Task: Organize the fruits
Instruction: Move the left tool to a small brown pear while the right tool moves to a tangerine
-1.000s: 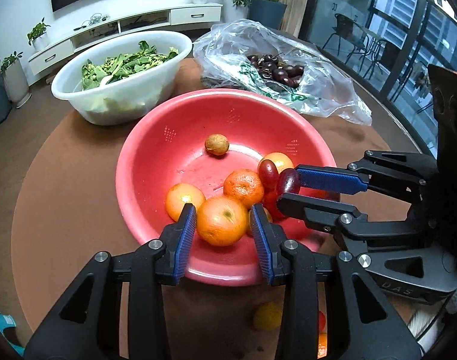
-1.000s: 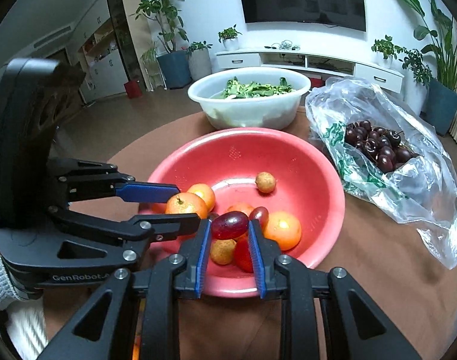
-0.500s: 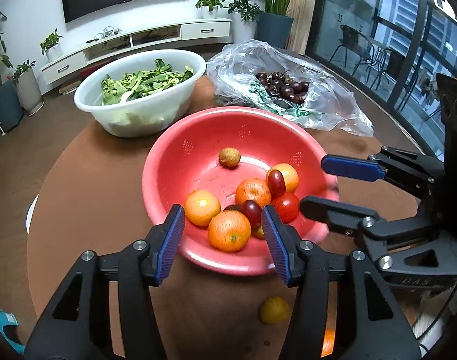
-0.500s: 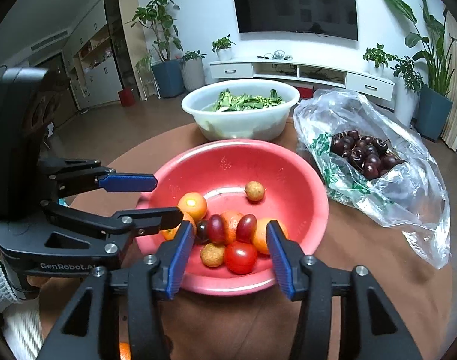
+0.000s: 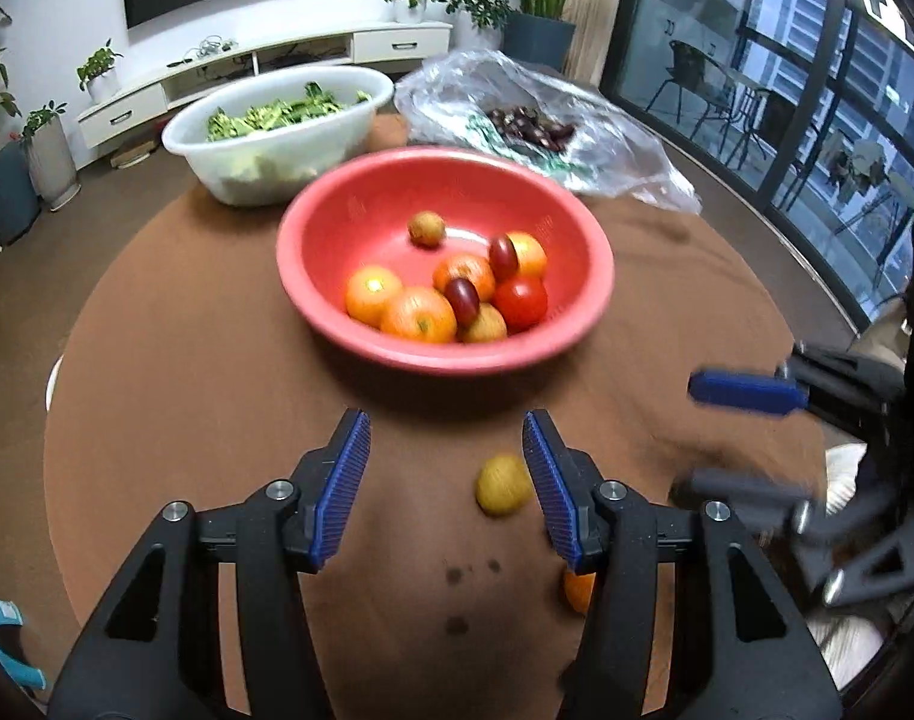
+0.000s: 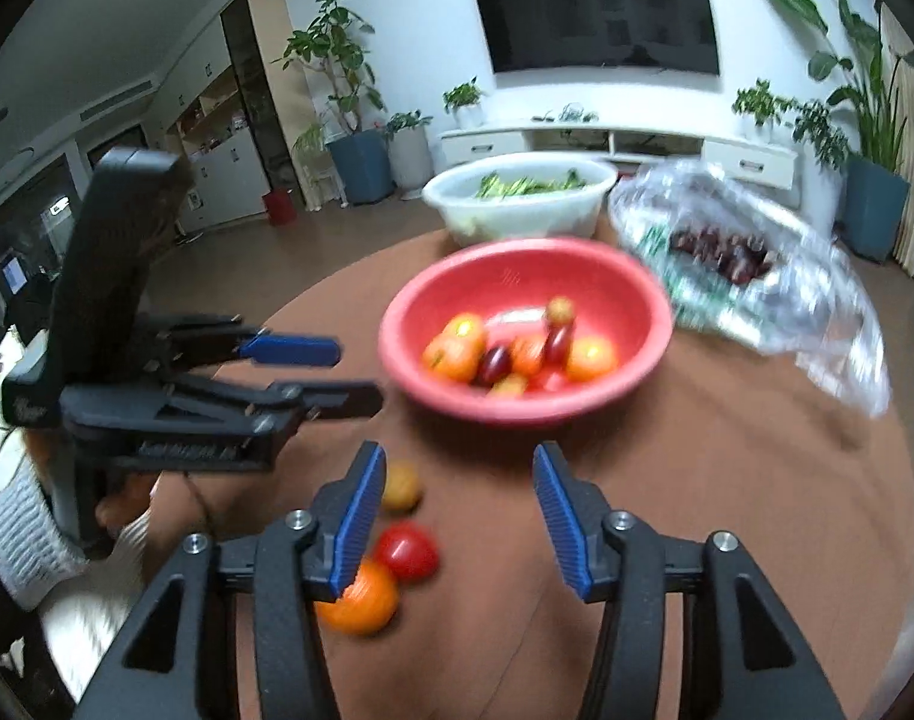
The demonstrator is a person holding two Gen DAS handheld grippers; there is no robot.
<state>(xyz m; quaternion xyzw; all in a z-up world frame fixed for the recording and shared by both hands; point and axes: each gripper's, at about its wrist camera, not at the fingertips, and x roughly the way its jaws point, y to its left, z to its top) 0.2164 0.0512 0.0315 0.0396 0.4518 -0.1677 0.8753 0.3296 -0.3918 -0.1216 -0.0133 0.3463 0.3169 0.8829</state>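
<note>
A red bowl (image 5: 312,222) (image 6: 613,282) on the round brown table holds oranges, a red tomato (image 5: 520,302), dark grapes and small yellow-brown fruits. My left gripper (image 5: 444,480) is open and empty above the table in front of the bowl. A small yellow fruit (image 5: 503,485) (image 6: 401,485) lies near its right finger, and an orange (image 5: 578,591) (image 6: 360,599) lies further back. My right gripper (image 6: 457,510) is open and empty, behind the bowl's near rim. A loose red tomato (image 6: 407,551) lies by its left finger.
A white bowl of leafy greens (image 5: 276,120) (image 6: 520,204) stands behind the red bowl. A clear plastic bag of dark cherries (image 5: 535,120) (image 6: 733,252) lies at the back right. The table edge (image 5: 54,372) curves at the left.
Both grippers have opened, dropped an orange and a dark grape into the red bowl, and pulled back from it toward the table's near side.
</note>
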